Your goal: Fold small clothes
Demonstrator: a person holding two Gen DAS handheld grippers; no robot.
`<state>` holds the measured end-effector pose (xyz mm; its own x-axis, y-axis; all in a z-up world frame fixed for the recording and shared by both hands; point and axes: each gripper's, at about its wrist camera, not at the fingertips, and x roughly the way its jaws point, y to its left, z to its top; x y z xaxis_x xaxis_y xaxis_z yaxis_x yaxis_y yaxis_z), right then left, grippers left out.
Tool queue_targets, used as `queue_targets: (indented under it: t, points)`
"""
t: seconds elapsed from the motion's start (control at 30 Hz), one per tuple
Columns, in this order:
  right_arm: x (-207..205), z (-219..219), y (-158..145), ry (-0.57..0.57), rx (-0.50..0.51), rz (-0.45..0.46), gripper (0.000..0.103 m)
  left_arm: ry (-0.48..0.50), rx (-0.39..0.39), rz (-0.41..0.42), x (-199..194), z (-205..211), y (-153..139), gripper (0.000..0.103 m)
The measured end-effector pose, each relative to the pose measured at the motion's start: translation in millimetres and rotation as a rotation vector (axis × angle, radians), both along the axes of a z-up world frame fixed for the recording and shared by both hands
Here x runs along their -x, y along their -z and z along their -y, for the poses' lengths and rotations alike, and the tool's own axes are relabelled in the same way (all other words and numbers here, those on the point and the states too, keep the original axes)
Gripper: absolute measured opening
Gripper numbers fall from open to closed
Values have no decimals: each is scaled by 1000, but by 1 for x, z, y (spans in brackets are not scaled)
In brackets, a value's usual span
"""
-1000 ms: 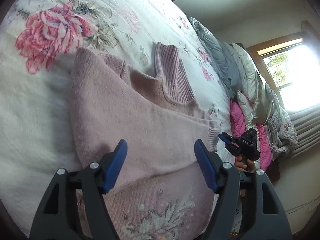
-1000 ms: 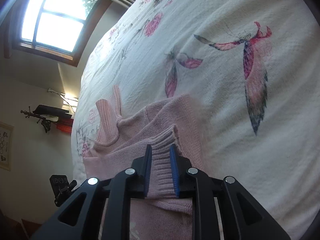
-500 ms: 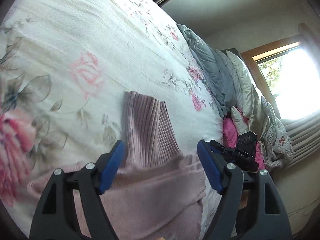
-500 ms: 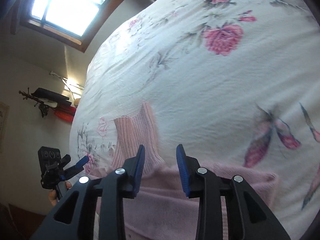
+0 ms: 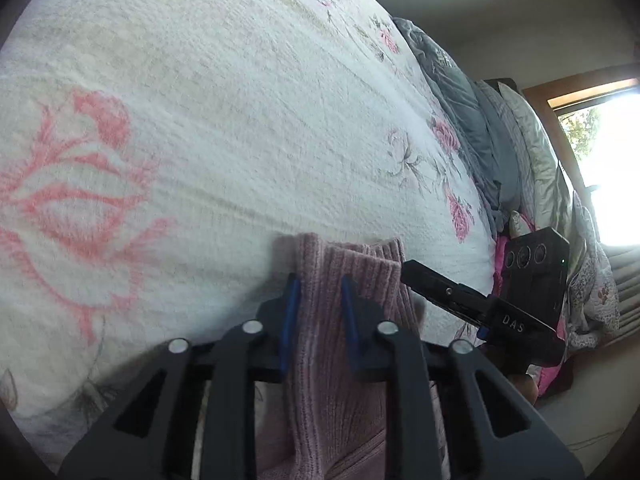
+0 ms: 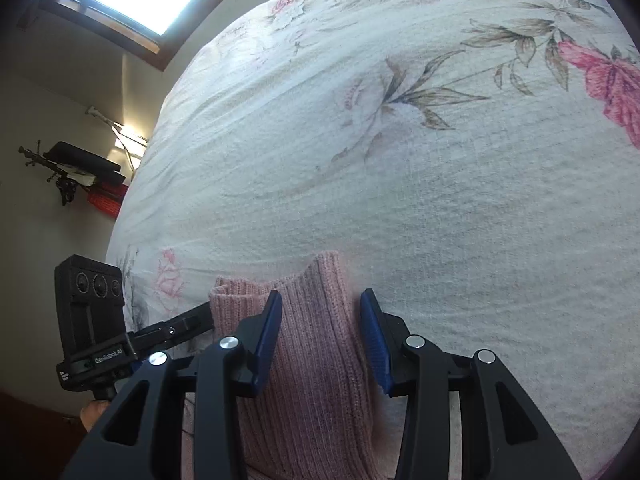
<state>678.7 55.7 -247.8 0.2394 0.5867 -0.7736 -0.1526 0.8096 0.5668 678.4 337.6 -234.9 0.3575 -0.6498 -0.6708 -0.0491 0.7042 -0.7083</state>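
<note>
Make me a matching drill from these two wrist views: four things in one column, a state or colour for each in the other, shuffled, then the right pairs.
Things:
1. left tongs
2. right tongs
3. ribbed collar
4. bedspread

States or colours:
A. white with pink flowers
B. open, one finger on each side of the knit
C. dusty pink, lying on the bed
D. closed on a fold of the knit

Pairs: 1-D, 2-B, 3-C, 4-A
</note>
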Motion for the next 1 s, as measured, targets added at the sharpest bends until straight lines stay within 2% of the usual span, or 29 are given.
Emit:
queue_targets:
  t: [0.03,0.1,0.2,0.33,0.5,0.6,0.7,0.77,0.83,0.9,1.0]
  points:
    - [0,-3,2,-7,10,1,35,1,-7,6,1,0,1,8]
    - [4,-4,2,-16,30,10,12,-9,-7,19,3,-3,-1,6]
    - [15,3,-16,-10,21,57,12,-25,1,64,12,-9,-14,5]
    - [37,22,-52,-11,-37,118,11,-17,27,157,37,-15,-49,4]
    - [88,43,-96,-44,-112,188,11,64,20,266,86,-8,-99,4]
    - [127,50,-107,-70,-124,215,11,126,5,306,127,0,-116,4]
    - [167,68,-98,-96,-128,221,11,168,-32,315,170,5,-116,4]
    - [194,78,-82,-122,-114,207,12,200,-69,295,200,8,-105,5]
    - [217,90,-57,-142,-98,152,20,231,-108,244,230,9,-86,7]
    - [235,103,-32,-154,-78,93,26,238,-102,174,254,5,-62,8]
    - [250,118,-11,-119,-77,27,28,216,-70,98,275,1,-35,10]
